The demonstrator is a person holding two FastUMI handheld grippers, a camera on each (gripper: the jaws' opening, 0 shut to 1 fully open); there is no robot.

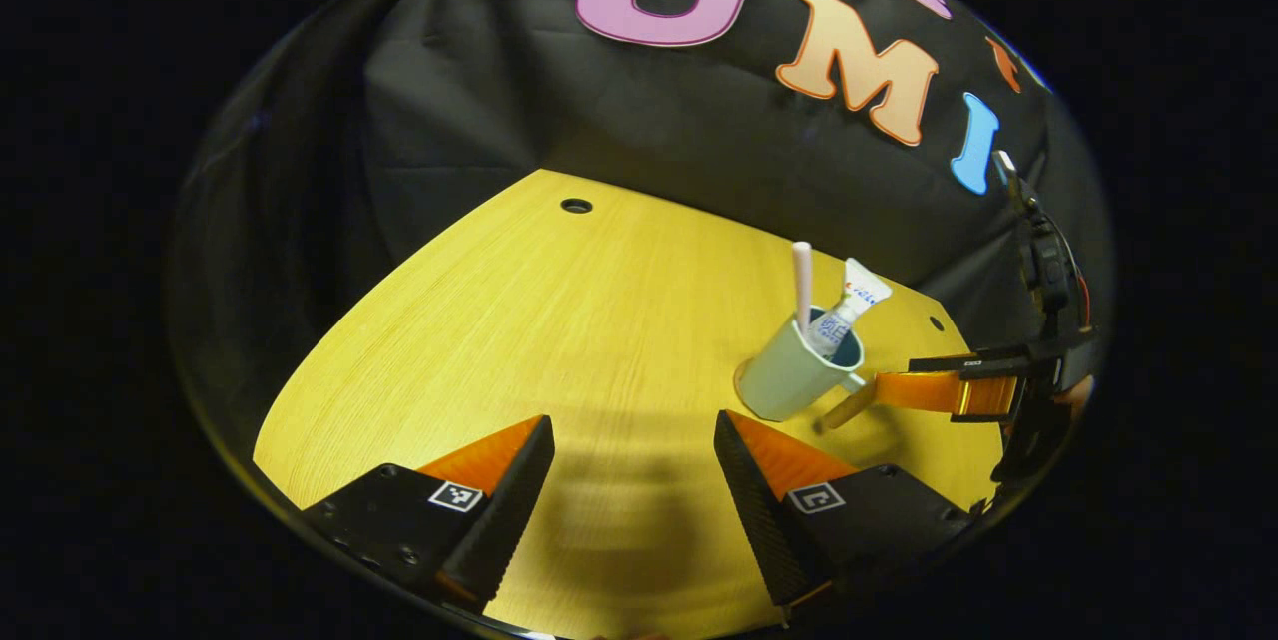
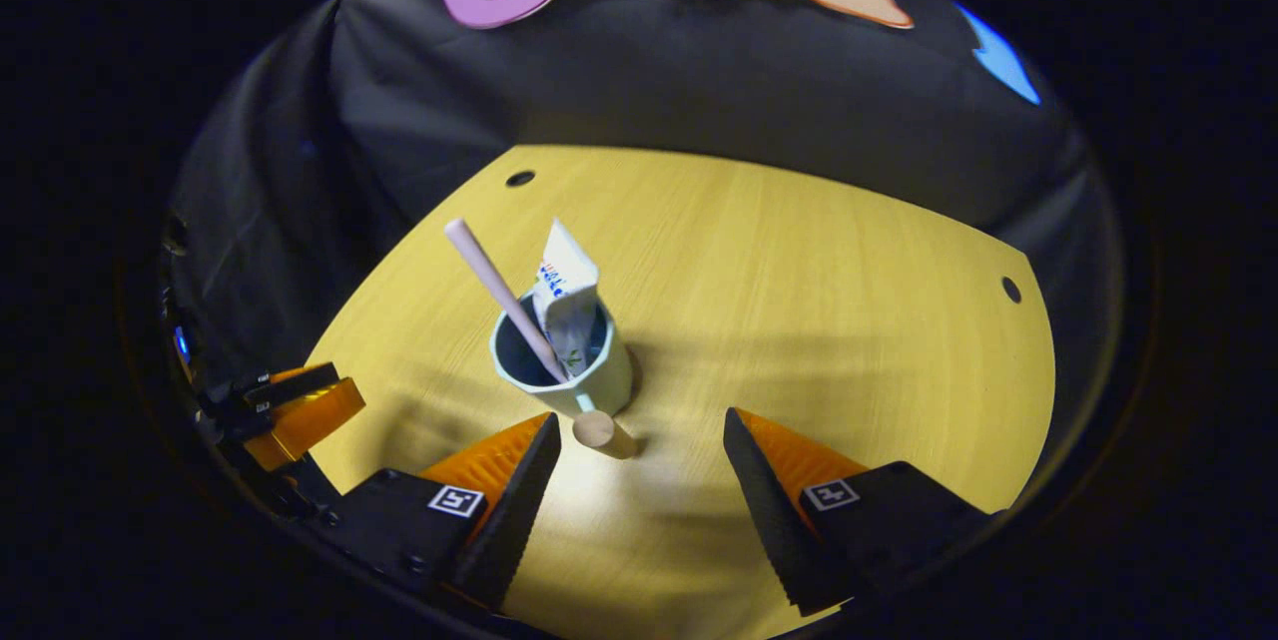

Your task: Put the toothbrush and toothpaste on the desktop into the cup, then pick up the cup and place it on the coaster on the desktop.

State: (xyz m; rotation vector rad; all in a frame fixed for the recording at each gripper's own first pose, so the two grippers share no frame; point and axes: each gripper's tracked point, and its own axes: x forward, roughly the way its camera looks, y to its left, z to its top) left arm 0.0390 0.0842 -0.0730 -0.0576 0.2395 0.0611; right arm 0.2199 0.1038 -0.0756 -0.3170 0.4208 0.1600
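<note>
Cup (image 2: 569,365) handle is what I am reaching for now: its wooden peg (image 2: 602,432) points straight at my right gripper (image 2: 639,450), lying in the gap between the fingers, nearer my left-hand finger and not yet touched by either. Both fingers stand wide apart, holding nothing.

Moving outward, the pale cup stands upright on the yellow wooden desktop (image 2: 829,291), just beyond the fingertips. Inside it lean the pink toothbrush (image 2: 499,293) and the crumpled toothpaste (image 2: 567,296) tube, so I judge the loading step done and the pick-up step in hand. The next move calls for easing the right gripper forward until the handle sits squarely between the fingers, then closing on it before lifting.

In the left gripper view, my left gripper (image 1: 634,465) hangs over bare desktop, fingers spread and empty, with the cup off to its right and farther away. There the right gripper shows reaching in from the side toward the handle.

I cannot make out the coaster; a thin dark edge at the cup's base is too unclear to name.
</note>
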